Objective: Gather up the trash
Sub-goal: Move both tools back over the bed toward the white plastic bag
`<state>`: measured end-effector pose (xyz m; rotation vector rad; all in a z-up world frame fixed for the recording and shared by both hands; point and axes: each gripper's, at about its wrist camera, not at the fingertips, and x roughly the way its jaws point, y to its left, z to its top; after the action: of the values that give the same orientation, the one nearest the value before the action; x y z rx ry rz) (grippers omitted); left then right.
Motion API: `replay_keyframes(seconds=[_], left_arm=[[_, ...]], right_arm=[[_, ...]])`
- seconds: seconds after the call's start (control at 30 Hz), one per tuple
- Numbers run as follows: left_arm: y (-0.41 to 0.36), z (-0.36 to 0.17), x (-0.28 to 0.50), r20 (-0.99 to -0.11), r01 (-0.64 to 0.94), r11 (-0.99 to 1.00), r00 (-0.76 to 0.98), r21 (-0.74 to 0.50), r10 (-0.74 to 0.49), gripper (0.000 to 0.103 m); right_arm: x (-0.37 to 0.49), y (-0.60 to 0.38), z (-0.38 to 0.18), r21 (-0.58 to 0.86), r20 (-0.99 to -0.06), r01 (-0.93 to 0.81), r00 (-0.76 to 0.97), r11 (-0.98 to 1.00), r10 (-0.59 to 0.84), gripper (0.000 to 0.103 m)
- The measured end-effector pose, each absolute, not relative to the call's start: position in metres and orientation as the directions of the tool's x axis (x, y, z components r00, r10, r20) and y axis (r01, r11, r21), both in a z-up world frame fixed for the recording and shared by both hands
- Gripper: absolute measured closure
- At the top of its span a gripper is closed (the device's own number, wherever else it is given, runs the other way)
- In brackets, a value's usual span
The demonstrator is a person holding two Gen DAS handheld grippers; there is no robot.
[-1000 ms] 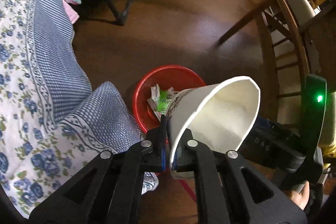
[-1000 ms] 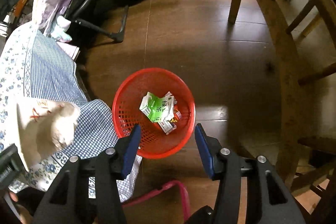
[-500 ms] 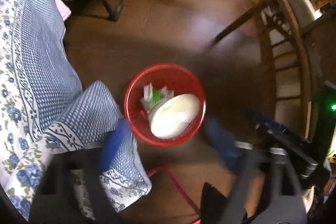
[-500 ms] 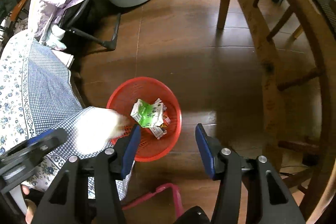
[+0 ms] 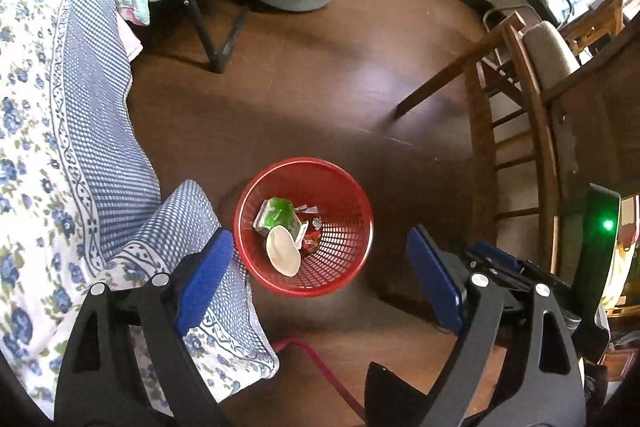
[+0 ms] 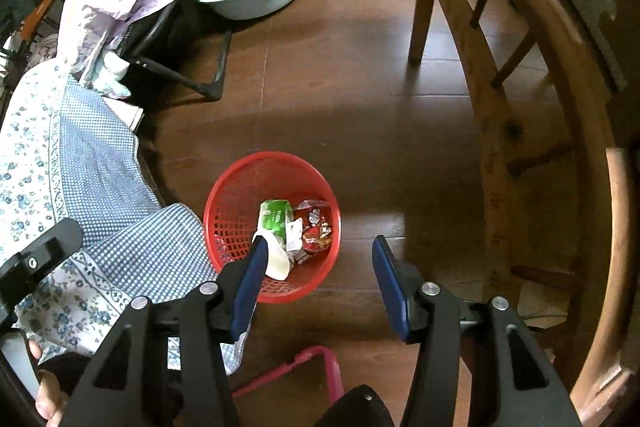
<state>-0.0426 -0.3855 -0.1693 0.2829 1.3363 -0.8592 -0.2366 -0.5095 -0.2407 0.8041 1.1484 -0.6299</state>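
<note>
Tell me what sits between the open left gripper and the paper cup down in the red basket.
Nothing visible: the left gripper is open above the red basket, and the paper cup lies uncovered inside, beside the green carton.

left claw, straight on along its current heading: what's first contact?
Likely the red basket on the floor, or the white paper cup lying in it. The left claw is open and empty, pointing steeply down at the basket; depth is unclear.

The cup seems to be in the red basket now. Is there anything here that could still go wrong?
Possibly. The red basket stands close to the hanging tablecloth, so a swinging corner might nudge it. The paper cup lies loosely on the wrappers and could tumble out if the basket tips. The pink cord beside it looks like a snag hazard.
</note>
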Motion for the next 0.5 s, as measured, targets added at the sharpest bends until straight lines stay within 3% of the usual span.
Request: replay_keyframes(seconds=[0.5], left_arm=[[-0.316,-0.056,-0.050,-0.756,0.690,0.591,0.097,-0.417,-0.647,0.017]], right_arm=[[-0.202,-0.443,-0.154,0.211,-0.916,0.655,0.391,0.725,-0.087,0.045]])
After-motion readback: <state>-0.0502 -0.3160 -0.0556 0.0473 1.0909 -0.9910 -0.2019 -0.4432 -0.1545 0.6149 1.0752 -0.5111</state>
